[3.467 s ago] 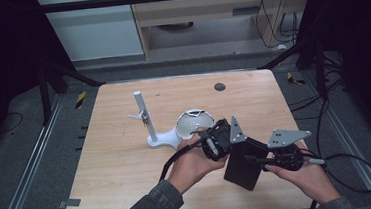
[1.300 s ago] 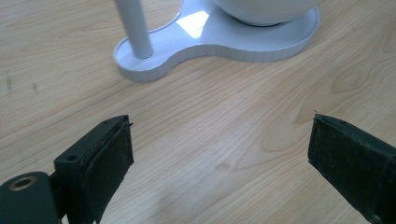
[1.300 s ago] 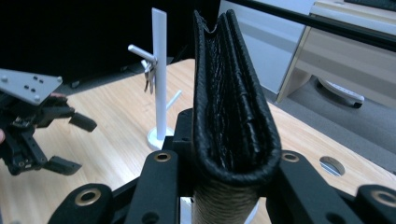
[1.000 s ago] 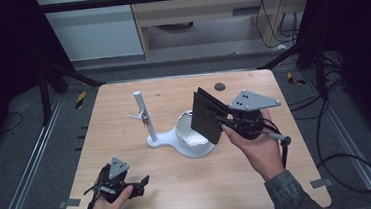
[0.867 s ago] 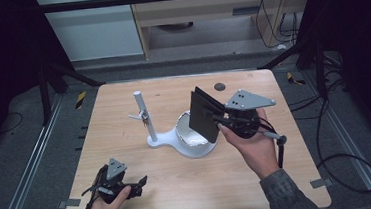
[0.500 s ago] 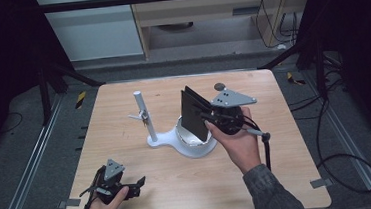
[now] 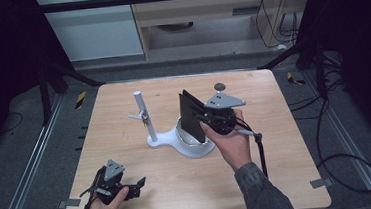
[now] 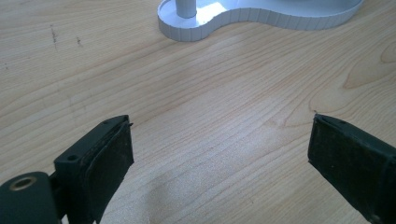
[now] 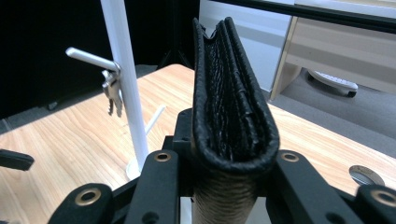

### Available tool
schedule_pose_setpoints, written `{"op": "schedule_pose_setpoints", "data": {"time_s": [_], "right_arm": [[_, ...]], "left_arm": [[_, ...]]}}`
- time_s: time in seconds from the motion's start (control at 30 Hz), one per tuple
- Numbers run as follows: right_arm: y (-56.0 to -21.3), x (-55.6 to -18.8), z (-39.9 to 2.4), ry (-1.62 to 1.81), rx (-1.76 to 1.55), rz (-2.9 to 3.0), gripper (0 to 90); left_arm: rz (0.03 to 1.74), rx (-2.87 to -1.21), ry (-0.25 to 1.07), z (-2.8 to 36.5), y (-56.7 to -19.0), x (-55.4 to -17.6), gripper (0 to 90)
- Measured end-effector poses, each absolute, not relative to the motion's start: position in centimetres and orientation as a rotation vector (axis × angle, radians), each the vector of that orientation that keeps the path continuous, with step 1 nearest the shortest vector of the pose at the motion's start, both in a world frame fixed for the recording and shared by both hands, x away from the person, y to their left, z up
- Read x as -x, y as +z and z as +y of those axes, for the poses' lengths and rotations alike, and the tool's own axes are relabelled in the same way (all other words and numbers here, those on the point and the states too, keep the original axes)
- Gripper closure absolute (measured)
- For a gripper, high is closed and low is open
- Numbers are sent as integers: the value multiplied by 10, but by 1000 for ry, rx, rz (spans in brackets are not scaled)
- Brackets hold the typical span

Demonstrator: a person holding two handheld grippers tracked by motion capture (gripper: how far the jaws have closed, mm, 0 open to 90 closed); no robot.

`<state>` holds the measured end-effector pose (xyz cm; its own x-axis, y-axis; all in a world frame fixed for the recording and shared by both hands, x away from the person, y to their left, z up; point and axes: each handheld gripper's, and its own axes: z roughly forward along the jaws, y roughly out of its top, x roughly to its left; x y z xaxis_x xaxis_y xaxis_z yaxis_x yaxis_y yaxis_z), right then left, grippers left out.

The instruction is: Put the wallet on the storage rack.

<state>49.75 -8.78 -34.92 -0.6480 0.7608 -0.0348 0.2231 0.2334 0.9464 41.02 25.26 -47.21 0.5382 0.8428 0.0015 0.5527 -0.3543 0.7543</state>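
Jaws first: in the right gripper view we see the right gripper (image 9: 232, 186) clamped on a black folded wallet (image 9: 231, 88), which stands on edge between the two jaws, fold toward the camera. From the high view the right gripper (image 7: 215, 119) holds that wallet (image 7: 193, 115) upright at the centre of the frame, right above the round white tray (image 7: 192, 145). To its left we have the white stand (image 7: 144, 115), a bunch of keys (image 9: 110, 91) hanging from its side peg. Down at the lower left of the frame, our left gripper (image 7: 130, 186) sits low over the wooden bench (image 7: 282, 142), jaws spread wide with bare wood between them.
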Motion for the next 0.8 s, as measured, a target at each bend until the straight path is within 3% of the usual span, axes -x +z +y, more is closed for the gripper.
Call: {"op": "schedule_pose_setpoints", "data": {"time_s": [0.6,0.7,0.8], "right_arm": [[-375,-511,-82,1402,-933,2045,711],[-375,-512,-83,1416,-943,2045,692],[-373,-512,-85,1434,-947,2026,612]], "left_arm": [[1138,-2063,503,254,-476,-412,64],[1137,-2064,503,253,-476,-411,64],[1138,-2068,502,253,-476,-411,64]]}}
